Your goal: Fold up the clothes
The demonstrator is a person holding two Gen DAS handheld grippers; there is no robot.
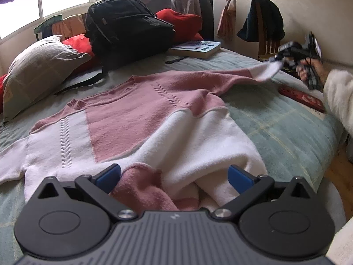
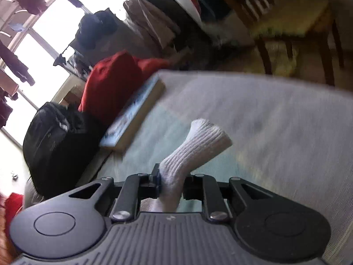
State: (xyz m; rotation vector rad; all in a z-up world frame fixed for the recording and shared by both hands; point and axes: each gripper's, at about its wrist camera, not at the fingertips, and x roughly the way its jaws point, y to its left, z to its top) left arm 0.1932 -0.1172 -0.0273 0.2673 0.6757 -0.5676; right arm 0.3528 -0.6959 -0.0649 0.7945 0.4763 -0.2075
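Sweater [image 1: 136, 119], pink and white knit, lies spread flat on my bed [image 1: 286, 119], neckline toward the pillows and hem toward me, on the pale green checked bedcover. At the head of the bed stand a black backpack [image 1: 125, 28], a grey pillow [image 1: 37, 70] and red cushions [image 1: 183, 19]; a thick book [image 1: 196, 48] lies flat just beside the backpack, and a red booklet [image 1: 302, 98] rests near the bed's right edge. My left gripper [image 1: 174, 176] hovers at the bunched hem, its blue-padded fingers [image 1: 109, 175] spread wide apart with a rumpled pink and white fold lying between them; whether the pads touch the cloth I cannot tell. My right gripper [image 2: 171, 182] is clamped on the white ribbed cuff [image 2: 198, 143] of the right sleeve [image 1: 231, 76], which it holds lifted off the bedcover and drawn out to the side, so that the cuff end juts forward beyond the closed fingers. The right wrist view is blurred.
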